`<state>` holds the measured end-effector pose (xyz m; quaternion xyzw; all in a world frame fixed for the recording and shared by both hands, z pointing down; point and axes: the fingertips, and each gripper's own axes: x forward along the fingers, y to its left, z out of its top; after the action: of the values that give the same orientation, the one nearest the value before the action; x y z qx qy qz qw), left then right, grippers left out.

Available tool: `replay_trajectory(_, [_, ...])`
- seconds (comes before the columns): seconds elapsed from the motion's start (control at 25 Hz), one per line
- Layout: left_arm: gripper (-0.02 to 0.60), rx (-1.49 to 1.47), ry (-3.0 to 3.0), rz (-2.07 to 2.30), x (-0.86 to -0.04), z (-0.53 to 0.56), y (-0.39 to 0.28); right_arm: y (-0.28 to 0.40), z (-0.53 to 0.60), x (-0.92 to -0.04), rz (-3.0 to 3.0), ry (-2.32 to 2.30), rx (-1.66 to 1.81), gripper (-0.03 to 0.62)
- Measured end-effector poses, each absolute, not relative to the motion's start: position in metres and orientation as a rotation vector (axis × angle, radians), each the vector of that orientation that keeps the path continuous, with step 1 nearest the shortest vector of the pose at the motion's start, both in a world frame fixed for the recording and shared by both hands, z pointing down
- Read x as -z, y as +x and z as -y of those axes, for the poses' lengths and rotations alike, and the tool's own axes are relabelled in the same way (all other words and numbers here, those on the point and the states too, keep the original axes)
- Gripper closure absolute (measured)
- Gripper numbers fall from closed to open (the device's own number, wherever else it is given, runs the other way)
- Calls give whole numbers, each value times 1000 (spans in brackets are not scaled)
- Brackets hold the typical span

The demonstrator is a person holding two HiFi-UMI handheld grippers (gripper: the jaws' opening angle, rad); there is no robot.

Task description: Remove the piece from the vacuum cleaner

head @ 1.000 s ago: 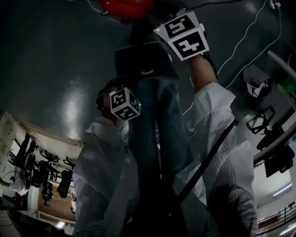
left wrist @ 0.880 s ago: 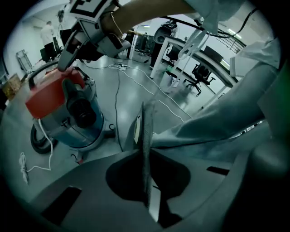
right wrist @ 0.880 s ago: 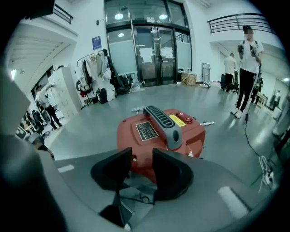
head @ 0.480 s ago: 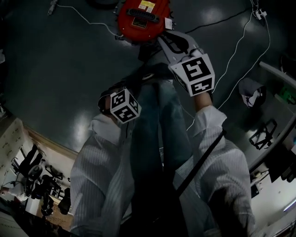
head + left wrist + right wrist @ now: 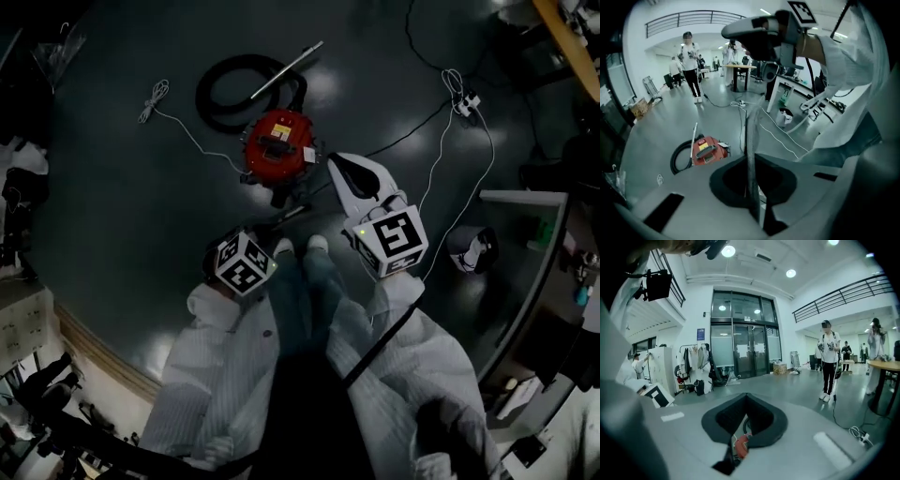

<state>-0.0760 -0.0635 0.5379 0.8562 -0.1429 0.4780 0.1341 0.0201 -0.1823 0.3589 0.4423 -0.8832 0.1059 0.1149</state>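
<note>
Now left gripper (image 5: 752,180) jaws meet, right gripper (image 5: 742,440) jaws closing, empty

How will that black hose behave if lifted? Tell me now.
The hose lies in a loose coil beside the vacuum cleaner, so it probably flops and uncurls. The metal tube across it looks straight, likely stiff. The hose seems joined to the cleaner, so it may tug it.

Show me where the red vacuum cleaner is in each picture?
Head view: the vacuum cleaner sits at the top, near the middle.
Left gripper view: lower left.
Right gripper view: only a red sliver, low in the middle.
Shared landmark: the black hose coiled beside it, also clear in the left gripper view.
</note>
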Motion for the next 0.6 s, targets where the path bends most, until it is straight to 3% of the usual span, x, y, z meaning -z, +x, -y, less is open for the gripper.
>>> replay_trajectory(0.28, [571, -1200, 2600, 679, -409, 75, -57, 37, 125, -276, 2678, 1361, -295, 592])
replay_trajectory(0.6, [571, -1072, 2609, 858, -359, 72, -51, 44, 93, -250, 2712, 1355, -230, 594])
